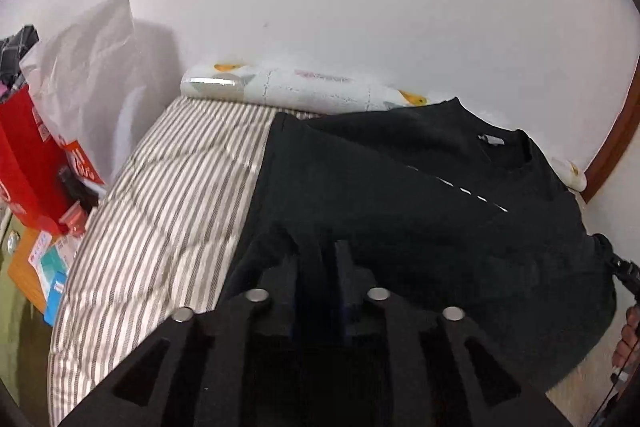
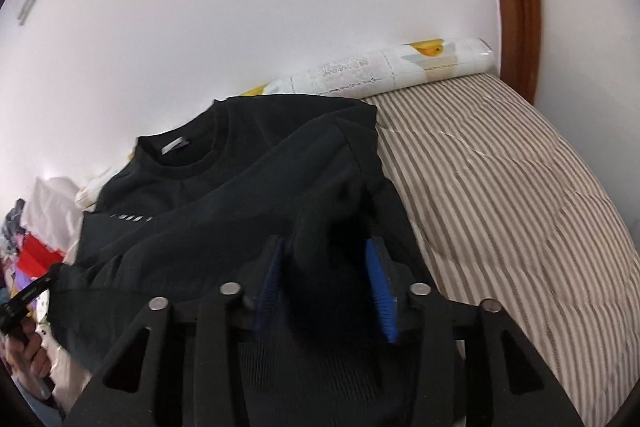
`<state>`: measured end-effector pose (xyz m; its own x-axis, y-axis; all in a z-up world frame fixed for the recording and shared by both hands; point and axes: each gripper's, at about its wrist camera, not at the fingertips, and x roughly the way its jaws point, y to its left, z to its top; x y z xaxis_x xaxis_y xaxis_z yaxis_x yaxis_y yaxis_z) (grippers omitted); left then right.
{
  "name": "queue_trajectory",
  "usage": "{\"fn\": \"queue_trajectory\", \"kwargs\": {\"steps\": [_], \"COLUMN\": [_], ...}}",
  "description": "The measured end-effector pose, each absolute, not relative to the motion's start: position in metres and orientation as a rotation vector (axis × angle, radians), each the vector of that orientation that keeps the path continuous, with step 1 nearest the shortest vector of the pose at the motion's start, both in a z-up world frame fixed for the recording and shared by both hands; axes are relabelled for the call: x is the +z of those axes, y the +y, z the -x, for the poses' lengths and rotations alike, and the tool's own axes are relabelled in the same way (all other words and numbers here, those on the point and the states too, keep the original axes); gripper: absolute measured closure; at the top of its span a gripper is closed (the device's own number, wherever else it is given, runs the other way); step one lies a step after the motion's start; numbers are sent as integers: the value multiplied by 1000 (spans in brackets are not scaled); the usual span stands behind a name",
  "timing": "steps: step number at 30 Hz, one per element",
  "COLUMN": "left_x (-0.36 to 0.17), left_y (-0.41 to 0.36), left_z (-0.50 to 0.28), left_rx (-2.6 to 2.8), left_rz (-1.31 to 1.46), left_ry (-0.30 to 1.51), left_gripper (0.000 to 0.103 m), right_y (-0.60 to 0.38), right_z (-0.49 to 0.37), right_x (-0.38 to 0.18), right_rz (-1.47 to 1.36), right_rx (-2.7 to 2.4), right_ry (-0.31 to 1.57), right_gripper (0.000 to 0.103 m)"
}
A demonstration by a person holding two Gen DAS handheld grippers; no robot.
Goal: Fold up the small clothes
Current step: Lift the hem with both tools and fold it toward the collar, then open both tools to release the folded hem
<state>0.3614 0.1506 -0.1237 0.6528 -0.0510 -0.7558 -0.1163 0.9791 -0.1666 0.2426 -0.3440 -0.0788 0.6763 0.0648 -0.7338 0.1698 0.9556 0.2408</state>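
My left gripper, angled downward, jaws slightly parted with dark cloth between them. My right gripper, likewise angled, jaws wider, cloth bunched between.

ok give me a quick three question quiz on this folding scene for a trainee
1. True or false: the black shirt lies on a striped quilt.
2. What colour are the pads of the right gripper?
3. What lies along the wall behind the shirt? A) a patterned bolster B) a laptop C) a shoe
Key: 1 true; 2 blue; 3 A
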Motion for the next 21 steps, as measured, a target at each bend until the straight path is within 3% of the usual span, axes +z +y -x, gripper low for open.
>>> {"fn": "queue_trajectory", "kwargs": {"steps": [3, 6, 15, 21], "left_x": [-120, -119, -141, -163], "left_y": [152, 153, 175, 189], "left_z": [-345, -315, -232, -223], "left_rx": [20, -1, -83, -88], "left_rz": [223, 222, 386, 493], "left_ry": [871, 858, 890, 920], "left_gripper": [63, 54, 45, 41], "right_y": [-345, -344, -340, -338], "right_z": [-209, -176, -124, -122], "right_x": [-69, -68, -98, -97], "right_rz": [-248, -217, -255, -311], "right_rx": [-71, -101, -106, -105], "right_ry": [827, 833, 937, 917], "right_gripper": [53, 50, 43, 36]}}
